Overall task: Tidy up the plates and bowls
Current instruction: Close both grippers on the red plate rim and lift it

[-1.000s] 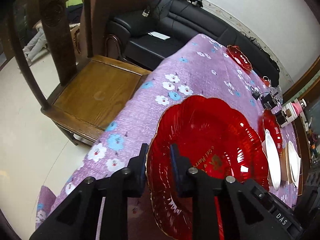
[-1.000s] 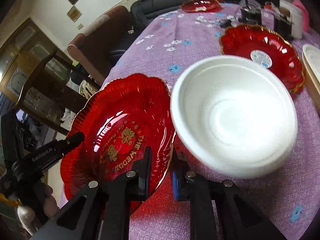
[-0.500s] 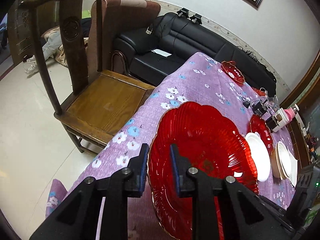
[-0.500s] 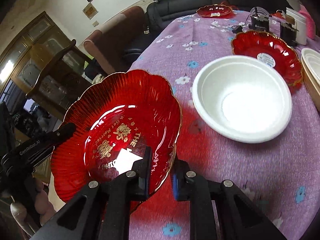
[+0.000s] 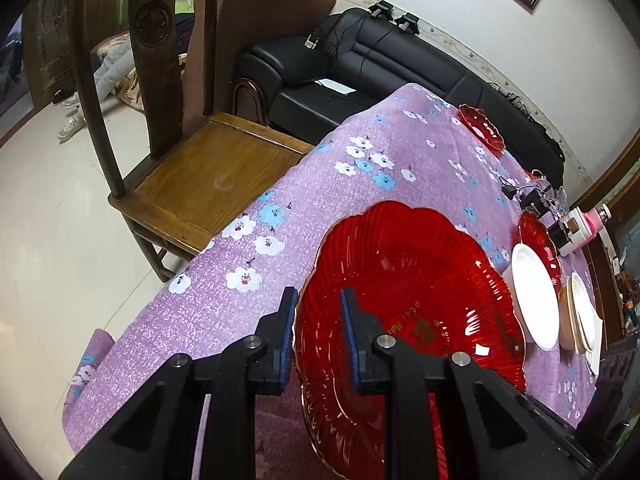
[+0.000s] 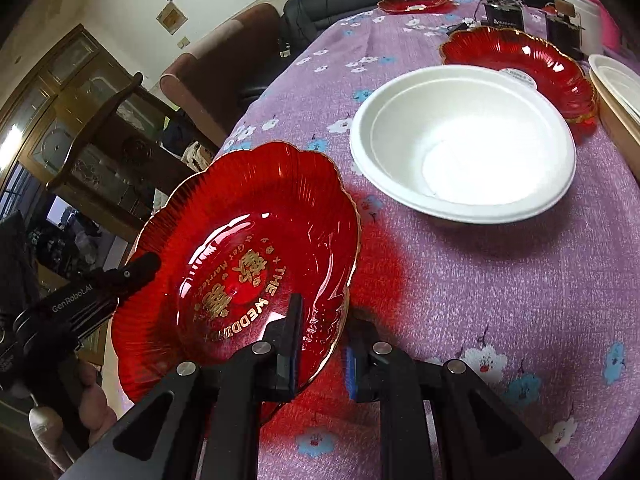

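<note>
Covering the table, a purple floral cloth (image 5: 360, 184) faces a black sofa (image 5: 400, 68).

Red plate (image 6: 240, 256) reads "THE WEDDING" (hand-held gripper (image 6: 72, 300): "GenRobot.AI")

plate (image 6: 240, 248): glossy red, ribbed, gold rim and gold lettering
bowl (image 6: 464, 140): plain white
desk (image 5: 320, 208) cloth: purple, white and blue flowers

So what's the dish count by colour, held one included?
Red plates: 3 (held plate, middle plate, far plate)
White bowls: 2 (near bowl, nested bowl)
Tan bowls: 1 (tan bowl)
Total: 6
</note>
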The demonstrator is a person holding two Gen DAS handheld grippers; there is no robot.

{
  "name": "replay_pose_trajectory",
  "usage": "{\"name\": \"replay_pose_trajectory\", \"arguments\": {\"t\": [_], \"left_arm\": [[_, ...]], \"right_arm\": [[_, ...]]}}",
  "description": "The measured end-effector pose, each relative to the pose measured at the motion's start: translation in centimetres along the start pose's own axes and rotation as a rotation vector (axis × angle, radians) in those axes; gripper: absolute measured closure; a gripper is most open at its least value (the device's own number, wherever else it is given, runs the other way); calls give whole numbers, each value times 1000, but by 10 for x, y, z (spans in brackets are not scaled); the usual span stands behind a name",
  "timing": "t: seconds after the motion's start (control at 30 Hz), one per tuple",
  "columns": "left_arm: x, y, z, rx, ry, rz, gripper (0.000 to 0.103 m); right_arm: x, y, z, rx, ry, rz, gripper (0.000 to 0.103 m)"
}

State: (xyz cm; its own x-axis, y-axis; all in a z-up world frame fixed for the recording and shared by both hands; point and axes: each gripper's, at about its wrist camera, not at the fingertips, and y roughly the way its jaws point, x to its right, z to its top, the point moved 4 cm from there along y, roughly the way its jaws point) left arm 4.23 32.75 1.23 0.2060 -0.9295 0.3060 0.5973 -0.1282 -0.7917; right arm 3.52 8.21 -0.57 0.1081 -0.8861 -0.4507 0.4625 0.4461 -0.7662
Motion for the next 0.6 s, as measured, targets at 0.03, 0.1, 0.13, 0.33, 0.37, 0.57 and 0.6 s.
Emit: {"name": "replay_pose_trajectory", "arguments": {"t": [0.03,0.1,0.13,0.33,0.37,0.57,0.6], "left_arm": [[0,1,0,0,-1,2,82],[-2,5,2,-1,-7,4,82],[-2,6,1,-4,-8,3,82],[-4,9,-1,-12,4,-3,81],[-3,9,-2,-11,12,1,81],[-2,8,-5,-25,2,-3,79],[-3,7,-5,-28,-11,-12,77]], "right_arm": [[0,1,1,-1,-4,-4,84],[-1,4,1,-8,-4,0,84],[-1,5,1,-11,0,9,84],[4,6,1,-18,51,53,82],[4,6,0,-18,52,56,82],[6,5,-4,-26,54,67,81],[7,5,-3,-28,62,77,80]]}}
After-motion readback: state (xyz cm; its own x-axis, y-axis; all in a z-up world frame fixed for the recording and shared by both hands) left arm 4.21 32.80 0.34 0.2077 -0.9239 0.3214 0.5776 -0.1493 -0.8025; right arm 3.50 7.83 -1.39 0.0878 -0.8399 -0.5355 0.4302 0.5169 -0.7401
